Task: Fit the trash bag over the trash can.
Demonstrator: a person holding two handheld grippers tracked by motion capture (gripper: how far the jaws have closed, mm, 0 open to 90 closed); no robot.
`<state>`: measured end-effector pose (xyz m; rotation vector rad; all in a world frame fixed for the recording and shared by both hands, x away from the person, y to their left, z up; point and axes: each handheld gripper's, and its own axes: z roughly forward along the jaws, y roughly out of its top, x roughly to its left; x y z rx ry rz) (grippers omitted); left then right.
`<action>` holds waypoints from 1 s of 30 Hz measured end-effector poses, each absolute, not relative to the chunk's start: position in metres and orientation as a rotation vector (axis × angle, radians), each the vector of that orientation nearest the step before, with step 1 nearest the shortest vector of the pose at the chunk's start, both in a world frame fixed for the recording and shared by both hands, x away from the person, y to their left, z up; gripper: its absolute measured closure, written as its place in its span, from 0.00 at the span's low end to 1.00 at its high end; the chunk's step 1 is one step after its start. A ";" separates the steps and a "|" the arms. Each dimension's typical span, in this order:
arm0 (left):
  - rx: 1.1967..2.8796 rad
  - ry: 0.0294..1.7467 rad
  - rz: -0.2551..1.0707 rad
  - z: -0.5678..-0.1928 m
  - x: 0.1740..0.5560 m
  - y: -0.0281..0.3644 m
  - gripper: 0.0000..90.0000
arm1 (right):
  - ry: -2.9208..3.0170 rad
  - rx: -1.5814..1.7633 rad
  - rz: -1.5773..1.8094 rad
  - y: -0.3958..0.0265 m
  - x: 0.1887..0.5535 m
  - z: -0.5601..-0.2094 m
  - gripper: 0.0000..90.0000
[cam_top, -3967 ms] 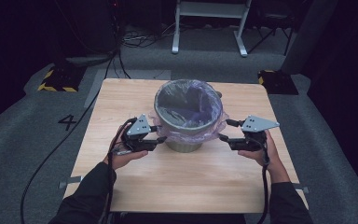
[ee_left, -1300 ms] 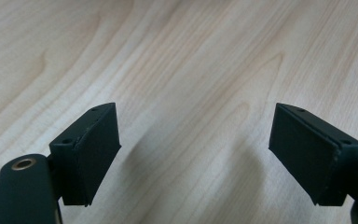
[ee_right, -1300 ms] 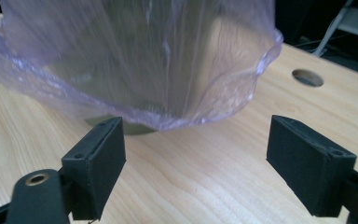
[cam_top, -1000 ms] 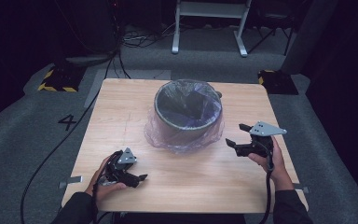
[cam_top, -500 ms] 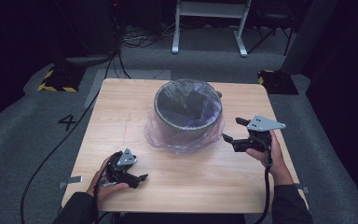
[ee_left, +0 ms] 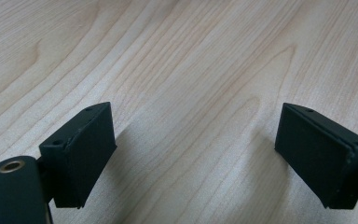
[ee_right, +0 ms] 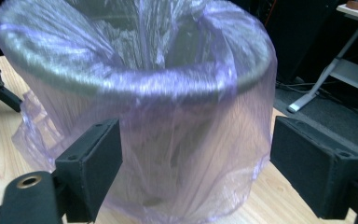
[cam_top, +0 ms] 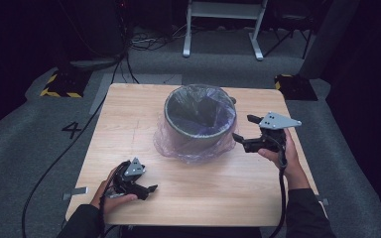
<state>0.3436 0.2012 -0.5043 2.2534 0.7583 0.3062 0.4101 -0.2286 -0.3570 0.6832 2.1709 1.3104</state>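
Fingers [ee_right: 91, 163] spread wide, right gripper [cam_top: 243, 134] faces bin [cam_top: 201, 124].

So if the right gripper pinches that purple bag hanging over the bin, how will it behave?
The purple bag looks thin and crinkled, so it will probably bunch floppily. Its see-through film suggests it is very light, maybe slippery. Draped over the bin rim, it could drag the bin.

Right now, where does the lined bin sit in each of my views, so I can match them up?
High view: the bin stands at the table's centre, beyond both grippers, with the right gripper beside its right wall.
Left gripper view: bare wooden tabletop between the open jaws of the left gripper; no bin here.
Right gripper view: the bin looms close ahead, past the open jaws.
Shared landmark: the purple liner.
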 end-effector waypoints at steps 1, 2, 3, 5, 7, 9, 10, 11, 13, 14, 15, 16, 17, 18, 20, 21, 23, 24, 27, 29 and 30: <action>2.253 0.759 0.306 -0.504 0.344 0.201 0.13 | 2.167 0.678 1.316 -0.227 0.411 -0.355 0.19; 2.253 0.759 0.306 -0.504 0.344 0.201 0.13 | 2.166 0.676 1.319 -0.226 0.412 -0.353 0.19; 2.253 0.760 0.306 -0.504 0.344 0.201 0.13 | 2.164 0.671 1.325 -0.225 0.413 -0.351 0.19; 2.252 0.761 0.306 -0.504 0.344 0.201 0.13 | 2.161 0.665 1.339 -0.224 0.414 -0.348 0.19; 2.250 0.764 0.307 -0.504 0.344 0.201 0.13 | 2.161 0.661 1.333 -0.221 0.416 -0.345 0.19; 2.248 0.767 0.308 -0.504 0.343 0.200 0.13 | 2.163 0.661 1.322 -0.219 0.418 -0.343 0.19; 2.248 0.768 0.308 -0.505 0.343 0.200 0.13 | 2.161 0.657 1.323 -0.218 0.419 -0.342 0.19; 2.248 0.768 0.308 -0.505 0.343 0.200 0.13 | 2.160 0.657 1.325 -0.217 0.420 -0.341 0.19; 2.247 0.769 0.308 -0.505 0.343 0.200 0.13 | 2.160 0.653 1.331 -0.215 0.422 -0.338 0.19; 2.248 0.769 0.309 -0.505 0.343 0.200 0.13 | 2.159 0.654 1.327 -0.214 0.423 -0.336 0.19; 2.248 0.769 0.309 -0.505 0.343 0.200 0.13 | 2.159 0.654 1.322 -0.213 0.425 -0.335 0.19; 2.248 0.769 0.309 -0.505 0.343 0.200 0.13 | 2.160 0.656 1.322 -0.213 0.426 -0.333 0.18; 2.247 0.769 0.309 -0.505 0.343 0.200 0.13 | 2.162 0.661 1.323 -0.212 0.428 -0.332 0.19; 2.248 0.769 0.308 -0.505 0.343 0.200 0.13 | 2.165 0.666 1.323 -0.212 0.430 -0.330 0.18; 2.247 0.769 0.309 -0.505 0.343 0.200 0.13 | 2.163 0.670 1.318 -0.210 0.433 -0.327 0.18; 2.247 0.769 0.309 -0.505 0.343 0.200 0.13 | 2.162 0.677 1.318 -0.209 0.435 -0.326 0.18; 2.247 0.769 0.309 -0.505 0.343 0.200 0.13 | 2.159 0.685 1.322 -0.208 0.439 -0.324 0.18; 2.247 0.769 0.308 -0.505 0.343 0.200 0.13 | 2.162 0.688 1.325 -0.206 0.440 -0.323 0.18; 2.247 0.769 0.308 -0.505 0.343 0.200 0.13 | 2.169 0.699 1.307 -0.200 0.446 -0.322 0.18; 2.247 0.769 0.308 -0.505 0.343 0.200 0.13 | 2.176 0.698 1.299 -0.196 0.449 -0.321 0.18; 2.247 0.769 0.309 -0.505 0.343 0.200 0.13 | 2.181 0.694 1.290 -0.194 0.451 -0.321 0.18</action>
